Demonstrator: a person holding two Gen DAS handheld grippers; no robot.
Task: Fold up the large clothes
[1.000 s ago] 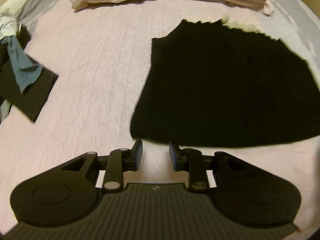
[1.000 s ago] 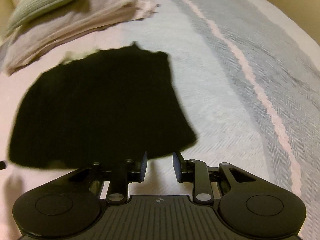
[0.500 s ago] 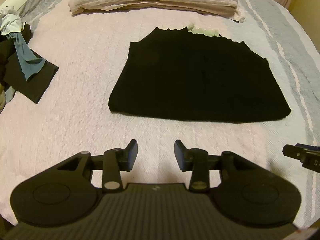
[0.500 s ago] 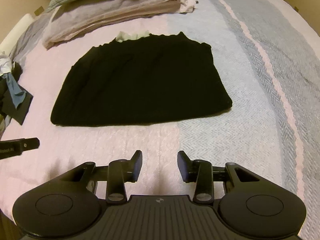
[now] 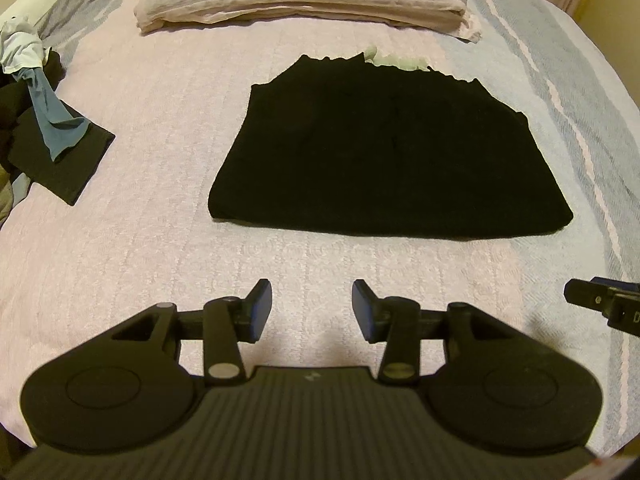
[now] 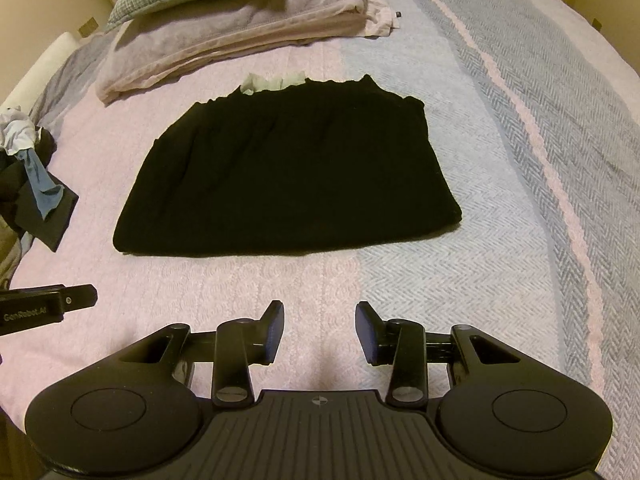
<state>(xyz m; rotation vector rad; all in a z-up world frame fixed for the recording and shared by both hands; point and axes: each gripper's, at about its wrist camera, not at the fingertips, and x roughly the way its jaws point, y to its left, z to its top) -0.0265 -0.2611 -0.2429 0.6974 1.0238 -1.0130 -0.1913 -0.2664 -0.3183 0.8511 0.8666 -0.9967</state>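
Black garment lies flat mid-frame on bed, prob. ready for next fold. Left hand-held gripper & right hand-held gripper: both wide open, empty, low in frame.

A folded black knitted garment lies on the bed ahead of both the left hand-held gripper and the right hand-held gripper. Behind it sits a stack of folded beige blankets; far left, a heap of dark and blue clothes.
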